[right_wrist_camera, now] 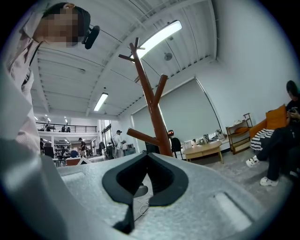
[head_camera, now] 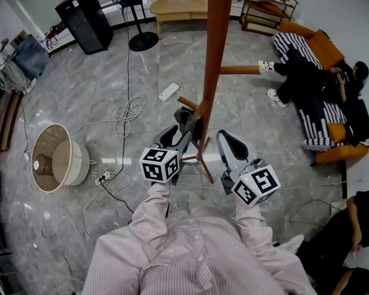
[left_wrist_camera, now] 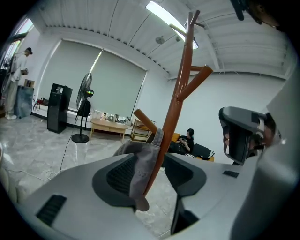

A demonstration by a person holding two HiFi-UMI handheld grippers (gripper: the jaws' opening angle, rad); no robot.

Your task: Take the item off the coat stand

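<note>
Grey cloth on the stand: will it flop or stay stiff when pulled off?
Probably floppy: the cloth hangs in soft folds against the stand. Likely light, since it looks thin. It may snag on the peg beside it if tugged sideways.

The cloth [left_wrist_camera: 139, 176] between the jaws of your left hand-held gripper [left_wrist_camera: 151, 174] is soft, matt grey fabric. Beside it, the coat stand [left_wrist_camera: 176, 105] is smooth reddish-brown wood, faintly glossy. The shell of that hand-held gripper is matt grey plastic, with dark, ribbed pads.
</note>
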